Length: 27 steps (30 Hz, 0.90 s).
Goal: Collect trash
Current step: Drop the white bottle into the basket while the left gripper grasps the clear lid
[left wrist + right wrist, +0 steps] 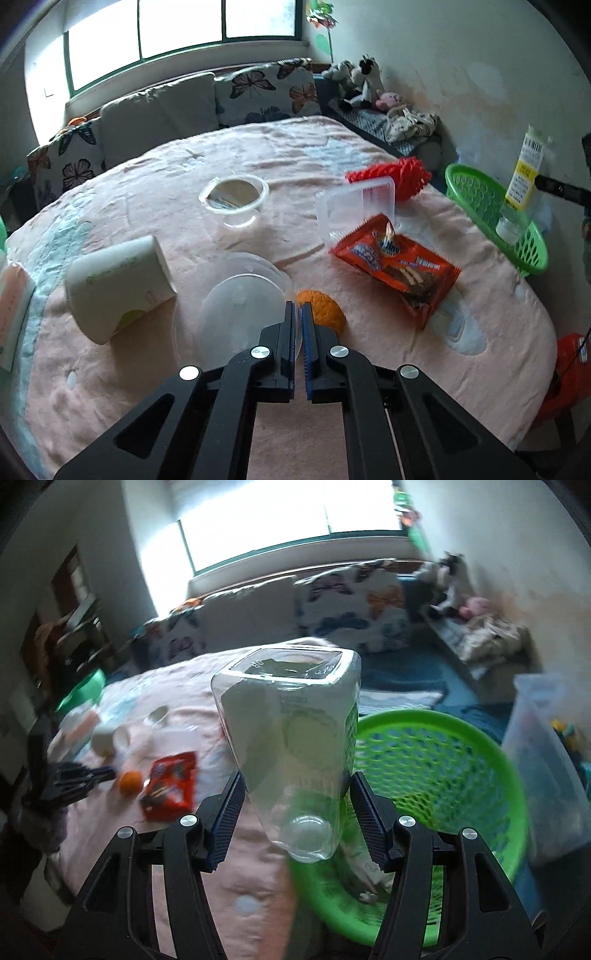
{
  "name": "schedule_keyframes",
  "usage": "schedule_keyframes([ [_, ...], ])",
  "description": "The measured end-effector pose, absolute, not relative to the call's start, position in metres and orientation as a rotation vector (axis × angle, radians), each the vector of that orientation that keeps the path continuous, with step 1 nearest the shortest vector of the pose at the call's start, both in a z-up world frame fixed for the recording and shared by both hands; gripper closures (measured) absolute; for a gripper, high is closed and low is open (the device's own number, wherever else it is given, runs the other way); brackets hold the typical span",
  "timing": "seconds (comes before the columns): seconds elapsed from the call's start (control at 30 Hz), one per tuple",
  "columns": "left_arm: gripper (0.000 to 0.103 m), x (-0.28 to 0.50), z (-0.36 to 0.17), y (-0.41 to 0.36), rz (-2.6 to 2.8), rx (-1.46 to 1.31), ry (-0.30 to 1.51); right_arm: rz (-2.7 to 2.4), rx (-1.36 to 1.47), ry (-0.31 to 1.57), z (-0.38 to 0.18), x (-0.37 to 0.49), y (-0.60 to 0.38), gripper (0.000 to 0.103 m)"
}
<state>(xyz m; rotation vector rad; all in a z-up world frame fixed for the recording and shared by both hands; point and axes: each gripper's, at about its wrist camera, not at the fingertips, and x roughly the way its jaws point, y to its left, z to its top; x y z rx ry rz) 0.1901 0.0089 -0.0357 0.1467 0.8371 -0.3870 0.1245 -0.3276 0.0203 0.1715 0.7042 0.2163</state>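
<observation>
Bottle (295,746) first: it is clear plastic and it sits between the right gripper's (295,797) fingers (227,823). Its long side runs along the fingers. The flat bottom points away toward the window, and the round mouth points back at the camera. In the left wrist view the same bottle (522,181) is upside down, mouth low, right over the green basket (476,199). The right fingers are spread about as wide as the bottle. One finger touches each side, so they hold it. The green basket (443,768) is under and just beside the bottle, at the right edge of the desk (184,867).

Left gripper (299,314) has its fingers (290,332) almost closed, with only a thin gap. I cannot tell if they pinch anything. Their tips are over the clear round lid (240,314) and just beside the orange peel (321,308), near the front edge of the desk (147,406).

An orange snack bag (399,266) lies near the right edge. A clear box (354,210) sits tilted behind it, touching it. A white paper cup (118,284) lies on its side toward the left edge. A clear round cup (234,195) sits near the middle.
</observation>
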Motion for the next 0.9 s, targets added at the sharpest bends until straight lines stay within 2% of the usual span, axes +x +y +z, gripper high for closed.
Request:
schedule_keyframes([
  [0.23, 0.099, 0.179, -0.002, 0.015, -0.396, 0.063, 0.78, 0.07, 0.166, 0.803, -0.017, 0.135, -0.357, 0.044],
  [0.53, 0.099, 0.169, 0.029, -0.021, -0.486, 0.037, 0.734, -0.036, 0.193, 0.991, -0.082, 0.154, -0.375, 0.043],
  [0.63, 0.099, 0.17, 0.035, -0.039, -0.534, 0.022, 0.729, -0.04, 0.222, 0.997, -0.086, 0.154, -0.38, 0.041],
  [0.7, 0.099, 0.171, 0.039, -0.057, -0.566, 0.027, 0.721, -0.044, 0.238, 0.984, -0.085, 0.151, -0.384, 0.034],
  [0.9, 0.099, 0.175, 0.046, -0.116, -0.684, 0.056, 0.717, -0.068, 0.252, 0.91, -0.063, 0.13, -0.398, 0.034],
])
